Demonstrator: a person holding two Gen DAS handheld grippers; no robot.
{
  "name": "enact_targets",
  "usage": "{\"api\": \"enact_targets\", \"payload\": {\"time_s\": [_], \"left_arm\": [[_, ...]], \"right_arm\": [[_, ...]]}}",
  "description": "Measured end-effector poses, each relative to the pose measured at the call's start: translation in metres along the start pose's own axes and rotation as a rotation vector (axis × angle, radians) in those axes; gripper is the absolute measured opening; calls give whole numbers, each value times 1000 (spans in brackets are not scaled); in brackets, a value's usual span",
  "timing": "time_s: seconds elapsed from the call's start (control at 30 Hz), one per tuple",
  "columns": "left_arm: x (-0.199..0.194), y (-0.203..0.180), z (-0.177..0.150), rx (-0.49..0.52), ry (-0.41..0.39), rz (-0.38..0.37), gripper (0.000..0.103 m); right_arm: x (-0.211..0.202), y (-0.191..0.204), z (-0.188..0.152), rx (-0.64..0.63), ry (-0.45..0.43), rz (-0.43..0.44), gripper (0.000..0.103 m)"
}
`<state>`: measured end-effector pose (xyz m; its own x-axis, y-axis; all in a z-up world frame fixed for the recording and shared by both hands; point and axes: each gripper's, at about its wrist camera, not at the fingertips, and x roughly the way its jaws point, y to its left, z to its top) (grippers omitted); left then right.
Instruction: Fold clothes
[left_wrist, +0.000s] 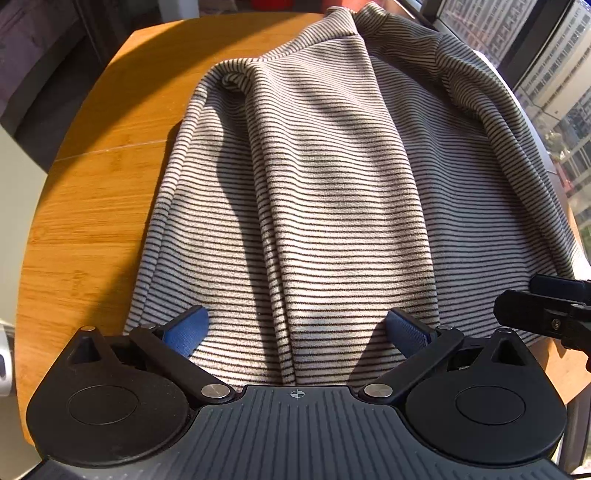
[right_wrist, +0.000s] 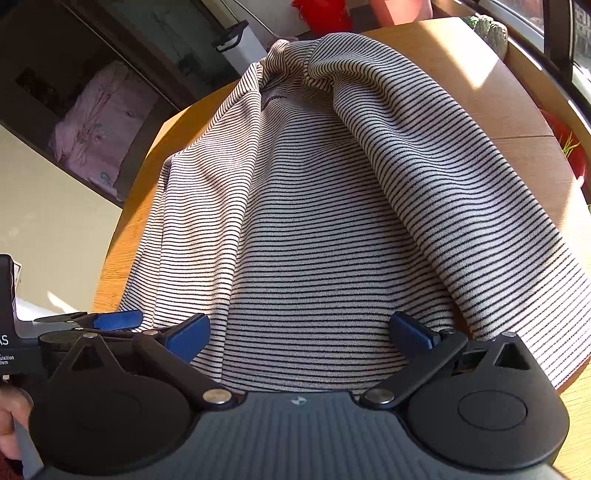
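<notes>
While striped garment (left_wrist: 332, 177) lies rumpled on wooden table (left_wrist: 92, 206), left gripper (left_wrist: 297, 332) and right gripper (right_wrist: 299, 332) gape over near hem; fabric soft, light, limp: pinch hem corners.

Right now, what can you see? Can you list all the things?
striped garment: one, pale with thin dark stripes, spread over the table, rumpled in long folds
table: one, orange-brown wood, under the garment
pink cloth: one, pale pink with a faint print, in a dark shelf behind the table, seen in the right wrist view
red thing: one, past the table's far edge, too cut off to name
left gripper: one, black with blue pads, jaws open over the garment's near edge
right gripper: one, black with blue pads, jaws open over the near edge
</notes>
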<state>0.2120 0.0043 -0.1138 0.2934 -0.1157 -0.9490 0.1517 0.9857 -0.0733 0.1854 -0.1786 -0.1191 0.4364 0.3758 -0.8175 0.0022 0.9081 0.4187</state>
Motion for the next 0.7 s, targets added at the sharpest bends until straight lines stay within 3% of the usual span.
{"api": "enact_targets", "payload": {"time_s": [0.13, 0.23, 0.3, 0.37, 0.43, 0.47, 0.53, 0.6, 0.7], "left_arm": [[-1, 11, 10, -80, 9, -36, 100], [-11, 31, 16, -173, -15, -45, 72], [-16, 44, 13, -209, -35, -31, 63], [-23, 54, 14, -208, -57, -3, 63], [-32, 64, 15, -177, -93, 22, 70], [-38, 68, 14, -153, -117, 34, 84], [-48, 73, 7, -87, -201, 60, 98], [-55, 75, 3, 13, -266, 79, 100], [-59, 67, -8, 171, -281, 69, 102]], "right_arm": [[2, 14, -2, -123, 0, -43, 103], [-10, 26, -6, -243, -50, -72, 102], [-13, 38, -7, -316, -76, -97, 101], [-9, 54, -4, -347, -79, -90, 101], [3, 64, 0, -315, -38, -30, 101], [11, 70, 2, -294, -12, -10, 101], [22, 79, 6, -260, 11, -25, 101], [33, 87, 10, -239, 39, -54, 102], [29, 77, 18, -125, 67, -45, 103]]}}
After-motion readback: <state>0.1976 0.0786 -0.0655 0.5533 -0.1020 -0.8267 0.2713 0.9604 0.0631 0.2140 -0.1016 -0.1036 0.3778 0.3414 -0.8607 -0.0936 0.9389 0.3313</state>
